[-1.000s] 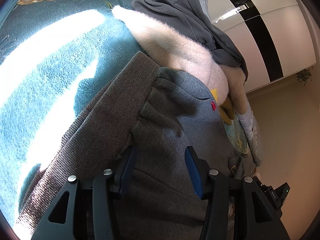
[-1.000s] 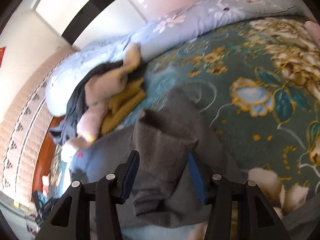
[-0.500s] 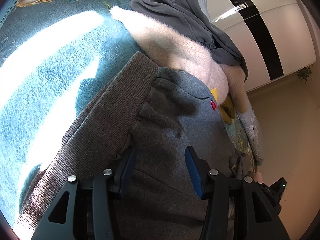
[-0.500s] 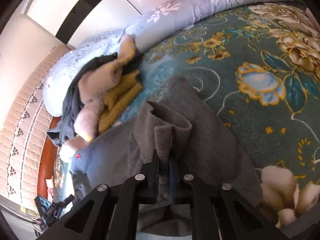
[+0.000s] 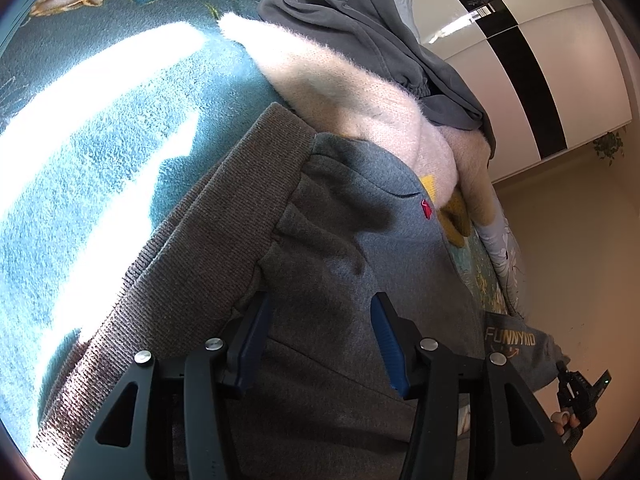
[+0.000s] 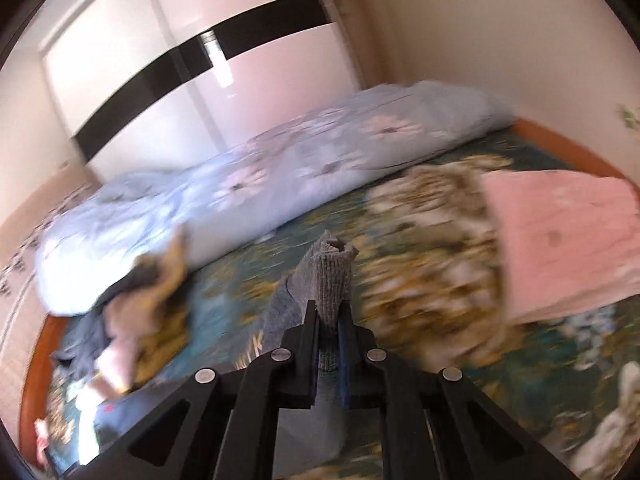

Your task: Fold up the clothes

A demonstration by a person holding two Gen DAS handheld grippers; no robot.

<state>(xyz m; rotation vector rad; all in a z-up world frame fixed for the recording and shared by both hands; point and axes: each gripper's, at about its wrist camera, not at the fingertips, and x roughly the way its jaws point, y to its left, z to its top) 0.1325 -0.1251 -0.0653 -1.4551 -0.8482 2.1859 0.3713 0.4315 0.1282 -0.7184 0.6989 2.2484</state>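
Observation:
A grey sweatshirt (image 5: 352, 232) with a brown ribbed hem (image 5: 208, 248) lies on the teal floral bedspread (image 5: 80, 168). My left gripper (image 5: 320, 320) is open just above the sweatshirt's body, jaws on either side of a fold, empty. My right gripper (image 6: 330, 312) is shut on the sweatshirt's ribbed cuff (image 6: 332, 276) and holds the sleeve lifted above the bed; the view is motion-blurred.
A pile of clothes lies beside the sweatshirt: a fuzzy cream sweater (image 5: 360, 92), a dark grey garment (image 5: 360, 28), a yellow piece (image 5: 456, 216). A folded pink garment (image 6: 560, 240) and a light blue duvet (image 6: 280, 176) lie on the bed. A wardrobe (image 6: 192, 52) stands behind.
My right gripper closed on the ribbed cuff, then lifted it up and away from the bed. My left gripper stayed open over the sweatshirt, nearly still.

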